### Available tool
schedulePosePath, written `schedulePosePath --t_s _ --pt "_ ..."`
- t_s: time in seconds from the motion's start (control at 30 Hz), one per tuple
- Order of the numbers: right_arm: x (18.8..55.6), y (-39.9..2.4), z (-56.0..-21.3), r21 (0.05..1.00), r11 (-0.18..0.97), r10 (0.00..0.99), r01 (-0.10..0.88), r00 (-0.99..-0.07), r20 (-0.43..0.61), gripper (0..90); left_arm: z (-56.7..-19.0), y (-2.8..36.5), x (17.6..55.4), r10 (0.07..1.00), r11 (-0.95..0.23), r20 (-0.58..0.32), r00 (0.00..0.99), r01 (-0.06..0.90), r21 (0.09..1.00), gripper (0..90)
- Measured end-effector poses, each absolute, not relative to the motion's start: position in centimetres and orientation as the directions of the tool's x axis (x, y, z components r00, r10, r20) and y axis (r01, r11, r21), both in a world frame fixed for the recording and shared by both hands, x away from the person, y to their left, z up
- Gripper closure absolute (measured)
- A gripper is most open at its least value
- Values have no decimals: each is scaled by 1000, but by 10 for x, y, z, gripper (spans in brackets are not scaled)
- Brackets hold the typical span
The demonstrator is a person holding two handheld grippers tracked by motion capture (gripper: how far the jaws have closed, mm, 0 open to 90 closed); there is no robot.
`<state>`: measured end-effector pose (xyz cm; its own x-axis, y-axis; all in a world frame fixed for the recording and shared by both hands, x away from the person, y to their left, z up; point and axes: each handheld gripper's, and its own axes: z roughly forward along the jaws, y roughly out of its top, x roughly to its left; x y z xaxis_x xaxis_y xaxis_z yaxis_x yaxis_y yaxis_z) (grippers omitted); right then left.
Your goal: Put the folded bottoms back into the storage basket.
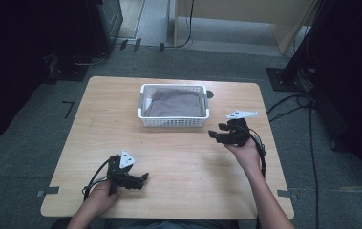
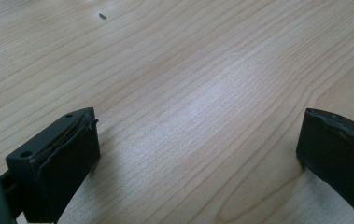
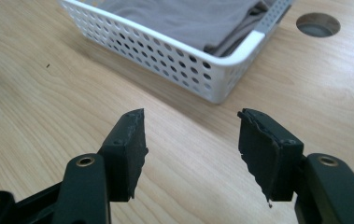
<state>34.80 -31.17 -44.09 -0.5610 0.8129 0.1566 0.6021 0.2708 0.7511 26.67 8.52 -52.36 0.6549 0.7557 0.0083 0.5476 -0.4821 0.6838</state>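
High view: white basket point(image 1: 174, 121) of grey cloth point(image 1: 176, 104) mid-table point(image 1: 121, 124), hole point(image 1: 209, 94) beside it, right hand-held gripper point(image 1: 215, 136) and left hand-held gripper point(image 1: 144, 178) both empty, jaws apart.

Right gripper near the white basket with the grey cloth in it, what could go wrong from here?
1. The right gripper is open and empty beside the basket. Reaching in low, it could catch the rim and push the light basket across the table.
2. The grey cloth lies folded; a shallow pinch may lift only the top layer and undo the fold.
3. The left gripper sits open far from the basket, so nothing steadies it.
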Motion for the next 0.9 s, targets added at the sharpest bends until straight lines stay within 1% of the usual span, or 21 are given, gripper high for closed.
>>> schedulePosePath --t_s 0.33,0.9 --pt "333 -328 -455 750 268 819 605 -553 154 415 -524 85 267 756 -482 8 655 548 684 0" --pt "311 -351 -491 733 258 836 630 -526 158 415 -524 85 267 755 -483 9 656 547 684 0"
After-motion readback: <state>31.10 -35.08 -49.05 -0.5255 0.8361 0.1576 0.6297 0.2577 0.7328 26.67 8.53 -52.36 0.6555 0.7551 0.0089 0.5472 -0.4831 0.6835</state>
